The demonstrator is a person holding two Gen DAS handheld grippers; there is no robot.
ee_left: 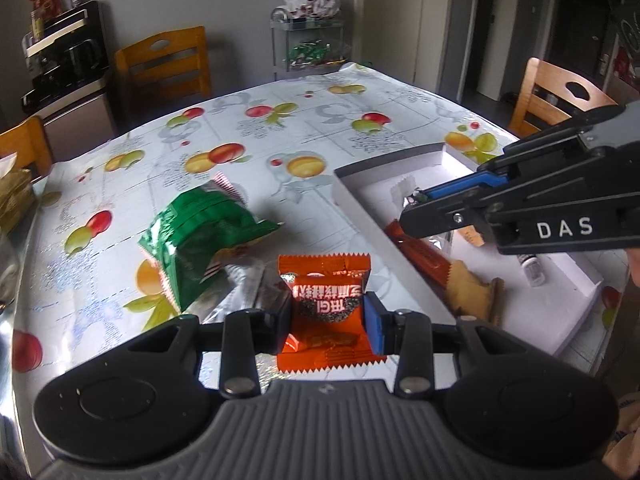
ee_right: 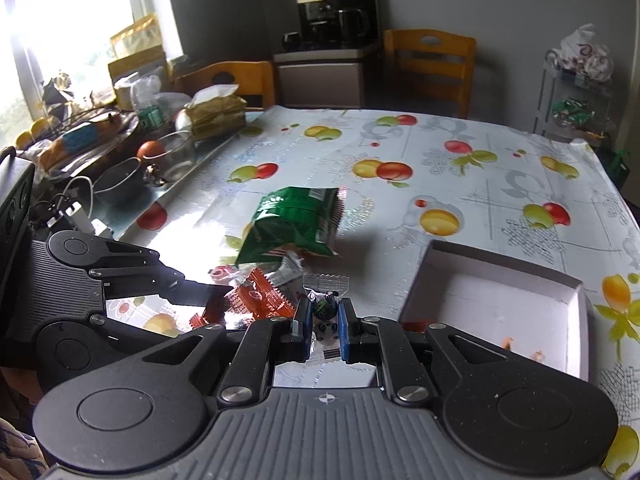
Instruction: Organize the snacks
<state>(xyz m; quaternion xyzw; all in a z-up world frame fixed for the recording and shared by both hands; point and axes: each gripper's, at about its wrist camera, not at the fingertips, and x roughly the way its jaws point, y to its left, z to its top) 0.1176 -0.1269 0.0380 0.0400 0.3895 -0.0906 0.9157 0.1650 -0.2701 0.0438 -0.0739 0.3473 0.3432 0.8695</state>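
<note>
My left gripper (ee_left: 326,322) is shut on an orange snack packet (ee_left: 326,312) with white print, held just above the table. My right gripper (ee_right: 325,322) is shut on a small clear-wrapped snack (ee_right: 326,312); in the left wrist view it (ee_left: 416,200) hovers over the white box (ee_left: 560,280), its snack only partly seen. The box holds an orange bar (ee_left: 424,254), tan crackers (ee_left: 474,294) and a small tube. A green snack bag (ee_left: 200,236) lies on the table left of the box, also in the right wrist view (ee_right: 296,220). The orange packet (ee_right: 256,300) shows there too.
The fruit-print tablecloth (ee_left: 320,132) covers the table. Silver wrappers lie by the green bag. Bowls (ee_right: 120,184), a glass, fruit and bags crowd the table's left edge. Wooden chairs (ee_left: 164,64) stand around, a coffee machine (ee_right: 336,12) and a wire rack (ee_left: 308,40) behind.
</note>
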